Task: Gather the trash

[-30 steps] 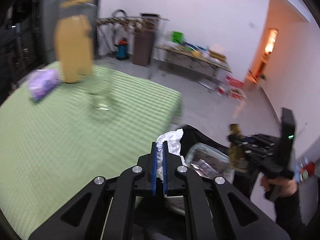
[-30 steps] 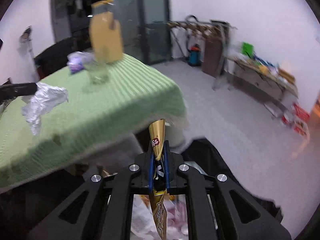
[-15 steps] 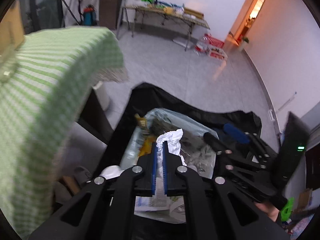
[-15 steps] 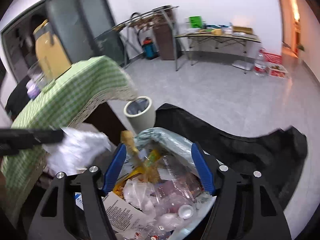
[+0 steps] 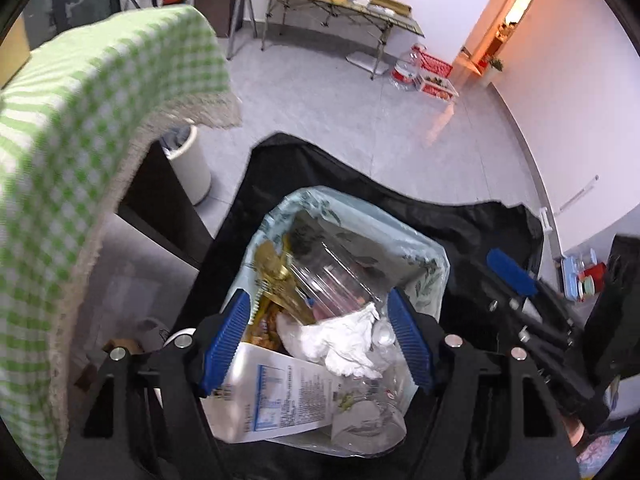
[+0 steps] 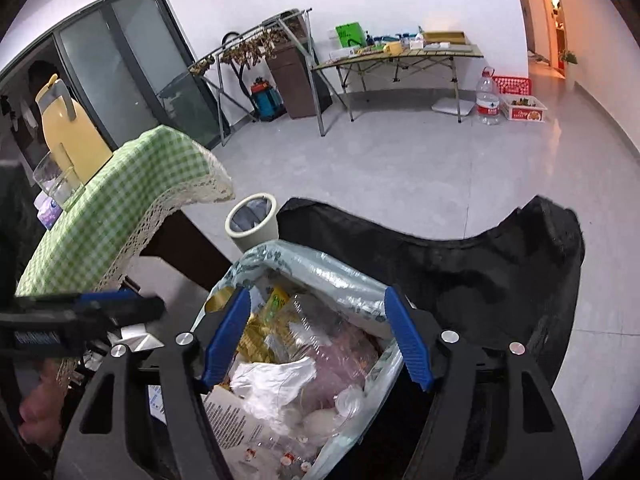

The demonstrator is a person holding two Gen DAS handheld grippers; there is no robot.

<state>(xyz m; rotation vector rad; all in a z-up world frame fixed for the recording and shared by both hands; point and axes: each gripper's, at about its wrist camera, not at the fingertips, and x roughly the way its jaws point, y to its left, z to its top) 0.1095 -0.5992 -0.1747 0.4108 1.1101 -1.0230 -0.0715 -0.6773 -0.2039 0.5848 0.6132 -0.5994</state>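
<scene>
Both grippers — left gripper, right gripper — hang over the trash bag, jaws wide and empty, the left's just opened; the crumpled tissue lies directly below, among the rubbish.

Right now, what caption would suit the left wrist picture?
Open left hand-held gripper above the bin bag, crumpled white paper lying on the trash inside.

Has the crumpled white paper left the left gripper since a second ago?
Yes. The jaws have just been opening; the crumpled white paper dropped from the left gripper into the trash bag.
</scene>
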